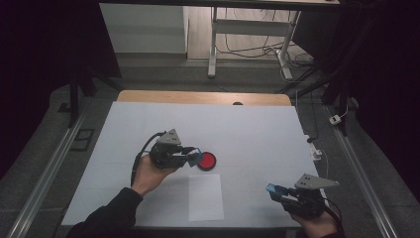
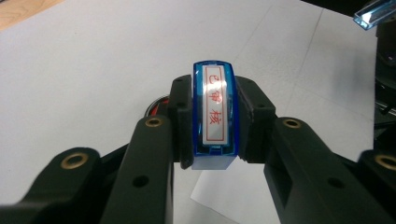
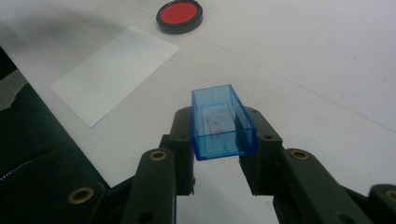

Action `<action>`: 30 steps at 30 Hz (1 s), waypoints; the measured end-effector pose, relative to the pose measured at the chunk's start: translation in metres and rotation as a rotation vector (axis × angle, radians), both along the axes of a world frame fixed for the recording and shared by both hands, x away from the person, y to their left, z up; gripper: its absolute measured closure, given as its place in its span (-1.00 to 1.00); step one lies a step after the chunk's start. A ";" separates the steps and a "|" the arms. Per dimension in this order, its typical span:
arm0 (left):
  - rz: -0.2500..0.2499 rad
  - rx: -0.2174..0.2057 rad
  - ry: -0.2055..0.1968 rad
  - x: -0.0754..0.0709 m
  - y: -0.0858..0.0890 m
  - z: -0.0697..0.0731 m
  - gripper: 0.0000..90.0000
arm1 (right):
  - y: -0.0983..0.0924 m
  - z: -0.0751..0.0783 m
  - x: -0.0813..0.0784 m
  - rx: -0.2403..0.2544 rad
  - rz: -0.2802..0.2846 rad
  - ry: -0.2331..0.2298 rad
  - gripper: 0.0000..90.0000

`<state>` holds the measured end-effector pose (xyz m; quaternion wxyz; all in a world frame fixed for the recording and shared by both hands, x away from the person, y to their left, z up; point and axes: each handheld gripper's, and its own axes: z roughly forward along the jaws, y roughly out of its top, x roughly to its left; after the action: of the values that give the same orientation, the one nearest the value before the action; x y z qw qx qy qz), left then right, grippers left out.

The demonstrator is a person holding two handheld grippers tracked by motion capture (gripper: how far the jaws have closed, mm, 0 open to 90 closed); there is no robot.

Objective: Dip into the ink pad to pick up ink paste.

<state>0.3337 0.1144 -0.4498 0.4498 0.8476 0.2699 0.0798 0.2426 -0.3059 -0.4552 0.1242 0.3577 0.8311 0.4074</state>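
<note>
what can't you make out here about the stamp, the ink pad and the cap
- Stamp, left gripper view: its lower body is hidden between the jaws of the left gripper.
- Red ink pad, high view: its near-left edge is covered by the gripper's tip; in the left gripper view the jaws hide all but a sliver.
- Blue cap, right gripper view: the red marks inside are too faint to read; in the high view it is too small for detail.

The stamp (image 2: 213,112), seen in the left gripper view, bears the one readable text: a white label in a red frame on its blue body, with three red Chinese characters in a column, 已审核. In the right gripper view, the blue cap (image 3: 222,122) has faint red marks inside, too smeared to read.
</note>
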 end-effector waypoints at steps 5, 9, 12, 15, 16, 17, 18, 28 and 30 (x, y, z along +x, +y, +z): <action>0.008 0.006 0.012 0.009 -0.004 -0.003 0.56 | 0.001 0.000 0.000 -0.003 0.002 0.002 0.50; 0.009 0.017 0.023 0.017 -0.009 -0.006 0.56 | 0.001 0.000 0.000 -0.002 0.002 0.003 0.50; 0.007 0.023 0.024 0.021 -0.014 -0.009 0.56 | 0.000 0.000 0.000 -0.001 0.002 0.003 0.50; 0.001 0.042 0.017 0.024 -0.019 -0.012 0.56 | 0.000 0.000 0.000 -0.001 0.003 0.004 0.50; -0.002 0.047 0.015 0.025 -0.020 -0.012 0.56 | 0.000 0.000 0.000 -0.001 0.003 0.005 0.50; -0.002 0.048 0.016 0.026 -0.022 -0.013 0.56 | 0.000 0.000 0.000 0.000 0.003 0.006 0.50; -0.003 0.052 0.015 0.027 -0.023 -0.014 0.56 | 0.000 0.000 0.000 0.000 0.004 0.006 0.50; 0.006 0.077 0.013 0.039 -0.035 -0.023 0.56 | 0.000 -0.001 0.001 0.006 0.010 0.011 0.50; 0.008 0.079 0.014 0.041 -0.036 -0.025 0.56 | 0.000 -0.001 0.001 0.006 0.012 0.012 0.50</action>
<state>0.3748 0.0780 -0.4750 0.4137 0.8642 0.2730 0.0866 0.2433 -0.3055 -0.4559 0.1157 0.3554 0.8327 0.4086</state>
